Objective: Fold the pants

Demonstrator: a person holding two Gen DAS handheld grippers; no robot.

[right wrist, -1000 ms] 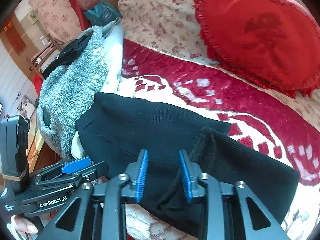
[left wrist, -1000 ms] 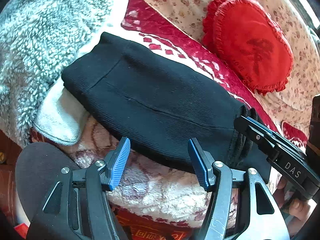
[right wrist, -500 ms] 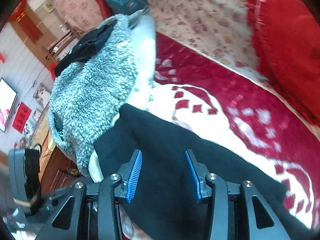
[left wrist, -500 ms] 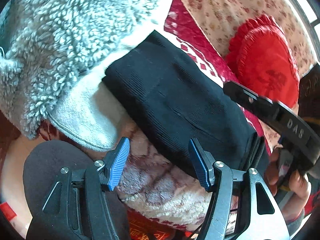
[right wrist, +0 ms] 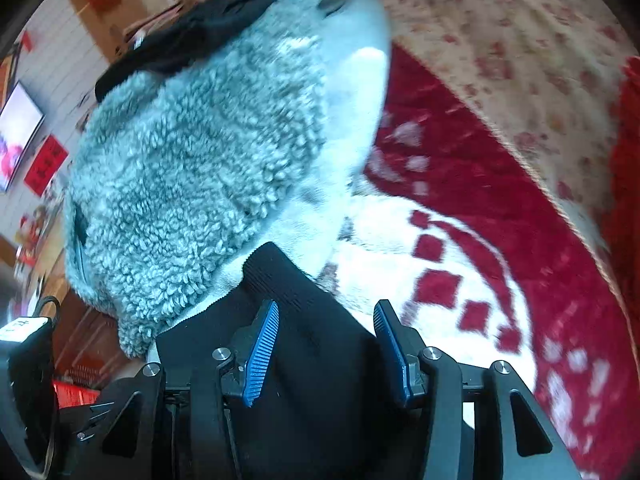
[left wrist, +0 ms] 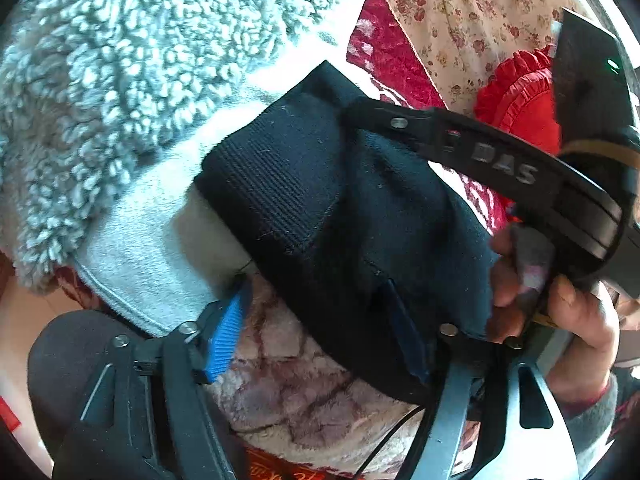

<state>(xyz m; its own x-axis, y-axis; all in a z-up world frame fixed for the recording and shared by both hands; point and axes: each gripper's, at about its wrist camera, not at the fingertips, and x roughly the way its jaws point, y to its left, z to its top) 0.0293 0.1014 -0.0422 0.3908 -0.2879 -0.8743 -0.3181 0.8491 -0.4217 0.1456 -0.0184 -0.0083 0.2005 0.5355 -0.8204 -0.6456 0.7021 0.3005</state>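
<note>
The black knit pants [left wrist: 320,200] lie folded in a thick bundle on the red and white blanket [left wrist: 296,396], with one end against a grey fleece. My left gripper [left wrist: 316,340] is open, its right finger partly under the bundle's near edge. My right gripper [right wrist: 326,350] is open and empty, hovering just above the pants [right wrist: 312,380]. Its black body [left wrist: 500,168] crosses over the bundle in the left wrist view.
A grey fleece garment [right wrist: 200,168] lies left of the pants, with a black item [right wrist: 188,44] on top. A red heart cushion [left wrist: 520,108] sits on the floral cover [right wrist: 500,40] at the back. A hand [left wrist: 580,312] holds the right gripper's handle.
My right gripper let go of the pants' end, opened and swept left over the bundle. My left gripper moved in closer to the bundle's near edge. The pants now lie folded shorter.
</note>
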